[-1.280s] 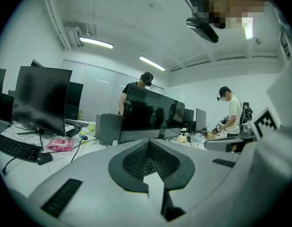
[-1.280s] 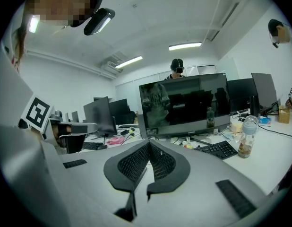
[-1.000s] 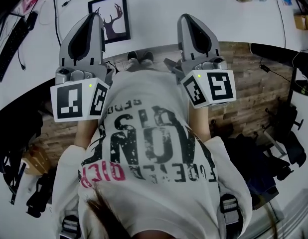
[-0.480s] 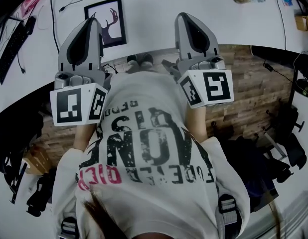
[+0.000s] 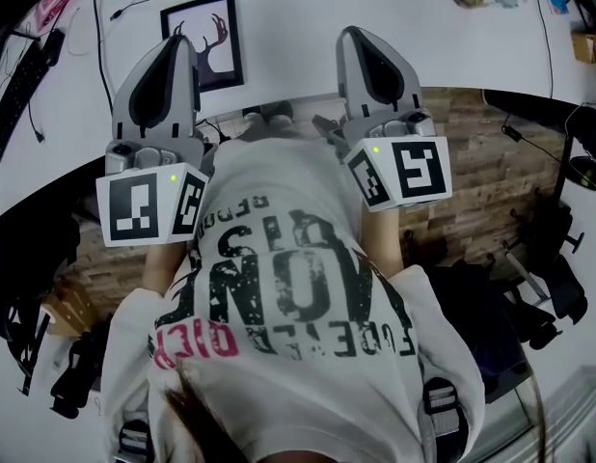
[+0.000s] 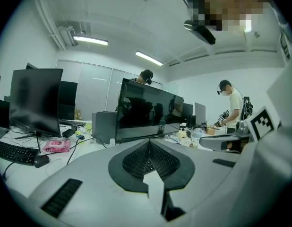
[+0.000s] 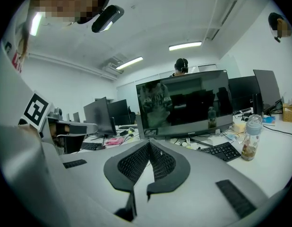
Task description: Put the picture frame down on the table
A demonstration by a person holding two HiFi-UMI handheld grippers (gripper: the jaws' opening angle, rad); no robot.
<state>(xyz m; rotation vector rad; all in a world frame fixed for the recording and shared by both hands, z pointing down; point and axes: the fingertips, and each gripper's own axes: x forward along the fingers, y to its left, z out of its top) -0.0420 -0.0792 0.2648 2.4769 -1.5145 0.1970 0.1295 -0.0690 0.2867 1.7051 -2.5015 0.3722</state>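
Already the picture frame [image 5: 216,37] lies flat on the table [image 5: 298,17]; the left gripper [image 5: 175,44] and right gripper [image 5: 354,35] are closed, empty, though a forward left nudge might shove it

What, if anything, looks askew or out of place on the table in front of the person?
Nothing stands out. The picture frame lies flat on the white table, face up, only slightly turned against the table's edge.
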